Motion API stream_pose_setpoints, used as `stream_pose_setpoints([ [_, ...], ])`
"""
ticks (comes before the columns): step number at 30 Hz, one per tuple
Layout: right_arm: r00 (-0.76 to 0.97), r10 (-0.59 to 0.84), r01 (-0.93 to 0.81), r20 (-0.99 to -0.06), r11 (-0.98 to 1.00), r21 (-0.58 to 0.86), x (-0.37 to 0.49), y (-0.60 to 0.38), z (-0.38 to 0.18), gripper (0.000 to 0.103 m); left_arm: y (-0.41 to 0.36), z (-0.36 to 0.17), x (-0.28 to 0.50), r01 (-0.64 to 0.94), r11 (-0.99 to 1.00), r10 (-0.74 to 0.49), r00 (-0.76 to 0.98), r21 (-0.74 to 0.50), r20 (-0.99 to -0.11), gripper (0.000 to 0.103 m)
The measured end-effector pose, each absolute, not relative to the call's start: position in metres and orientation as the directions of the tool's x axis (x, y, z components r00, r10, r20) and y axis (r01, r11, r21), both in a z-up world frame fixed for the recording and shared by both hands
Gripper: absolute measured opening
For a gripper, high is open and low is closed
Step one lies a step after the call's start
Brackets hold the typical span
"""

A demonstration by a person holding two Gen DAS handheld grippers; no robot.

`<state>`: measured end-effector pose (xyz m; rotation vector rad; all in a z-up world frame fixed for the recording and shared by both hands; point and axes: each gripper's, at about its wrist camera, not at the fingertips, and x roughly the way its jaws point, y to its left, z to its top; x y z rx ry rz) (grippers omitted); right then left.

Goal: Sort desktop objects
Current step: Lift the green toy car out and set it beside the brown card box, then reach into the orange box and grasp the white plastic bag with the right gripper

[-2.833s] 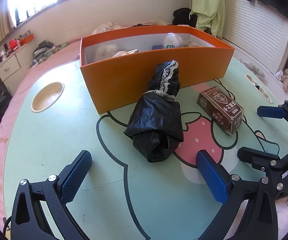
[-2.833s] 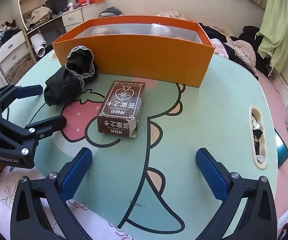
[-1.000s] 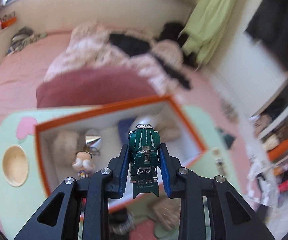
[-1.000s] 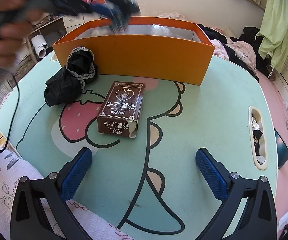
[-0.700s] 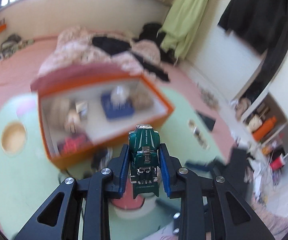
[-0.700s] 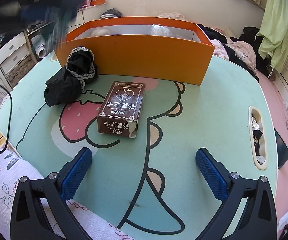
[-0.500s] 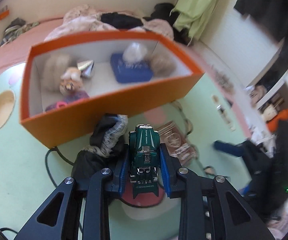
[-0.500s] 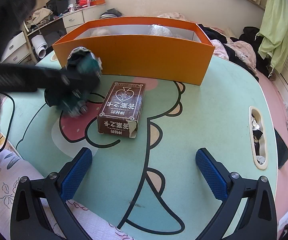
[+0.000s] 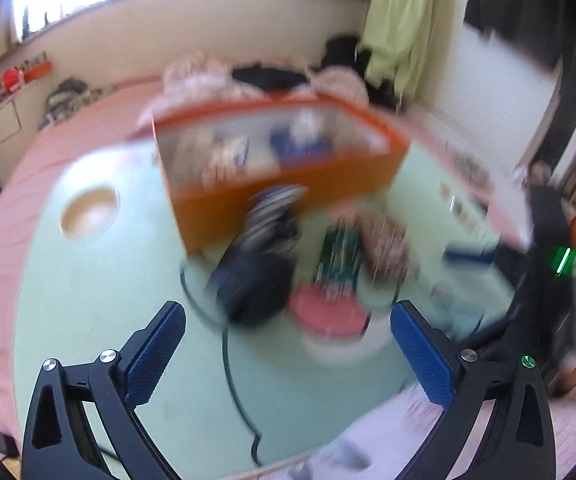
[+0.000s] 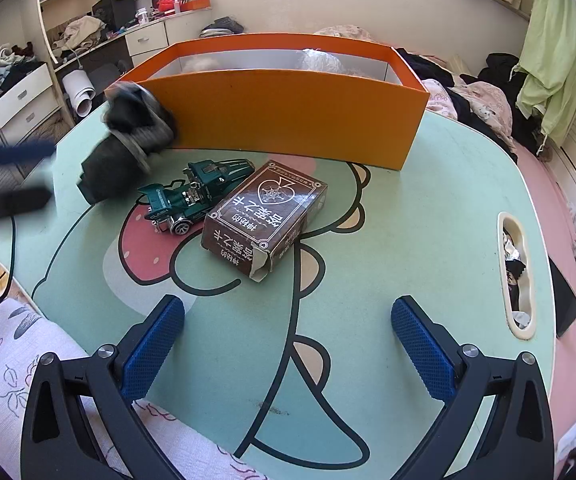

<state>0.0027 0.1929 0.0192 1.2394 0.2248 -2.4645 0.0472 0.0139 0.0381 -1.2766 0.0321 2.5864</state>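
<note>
The orange box [image 10: 288, 116] is taken as landmark; it stands at the far side of the table [image 10: 428, 216], open-topped, with several small items already inside, seemingly as the sorting bin. Three things are seen on the table in front of its near wall: a black cloth bundle [image 10: 127, 148] against the left end, a green toy car [image 10: 191, 200] just in front of the wall, and a brown card box [image 10: 263, 220] touching the car's right side. These are judged not yet sorted.

The left gripper [image 9: 288, 360] is opening, its jaws wide, with nothing between them; its view is badly blurred. The right gripper [image 10: 288, 352] is held wide open and empty above bare table, well in front of the orange box.
</note>
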Motion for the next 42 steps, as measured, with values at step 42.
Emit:
stream_pose_setpoints([
  [42, -0.551, -0.245, 0.378, -0.798, -0.925, 0.023, 0.001, 0.196, 0.016, 0.103, 0.029, 0.006, 0.045, -0.219, -0.975, 0.095, -0.593, 0.046, -0.799, 0.103],
])
